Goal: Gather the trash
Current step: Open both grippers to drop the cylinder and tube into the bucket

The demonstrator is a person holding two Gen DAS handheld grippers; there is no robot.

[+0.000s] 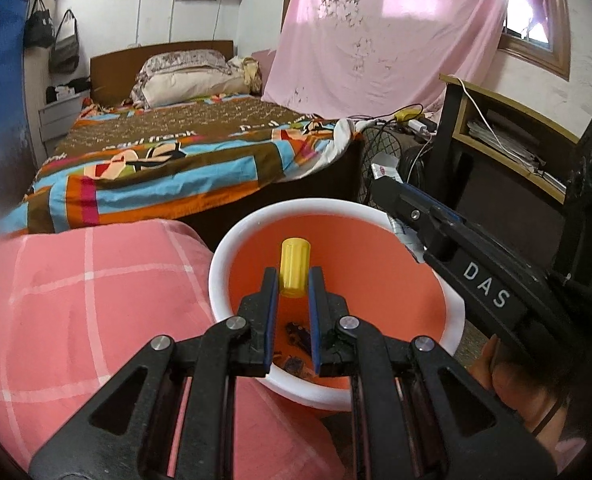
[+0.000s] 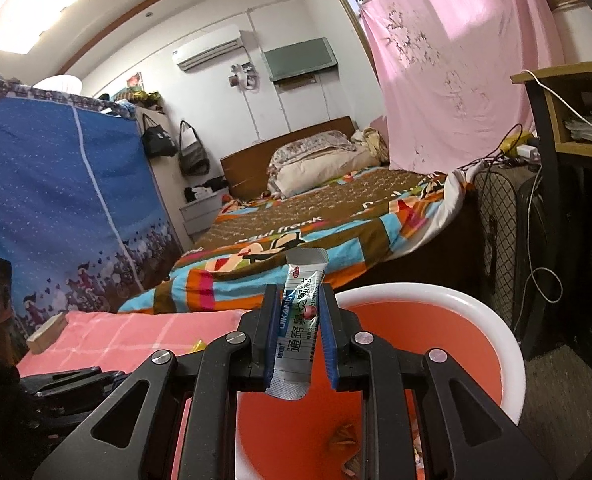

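Note:
An orange trash bin with a white rim point(image 1: 232, 248) stands beside a pink checked cushion. My left gripper point(image 1: 294, 280) is shut on a yellow plastic cap point(image 1: 295, 266) and holds it over the bin's opening. Dark scraps point(image 1: 296, 334) lie at the bin's bottom. My right gripper point(image 2: 299, 304) is shut on a silver sachet point(image 2: 301, 320) with blue and red print, held upright above the bin's near-left rim point(image 2: 491, 320). The right gripper also shows in the left wrist view point(image 1: 383, 184), reaching in over the right rim with the sachet point(image 1: 381, 168).
The pink checked cushion point(image 1: 76, 320) lies left of the bin. A bed with a colourful blanket point(image 1: 176, 160) is behind. A fan and cables point(image 1: 399, 148) and a dark desk point(image 1: 495, 140) stand to the right. A blue fabric wardrobe point(image 2: 56, 200) is at the left.

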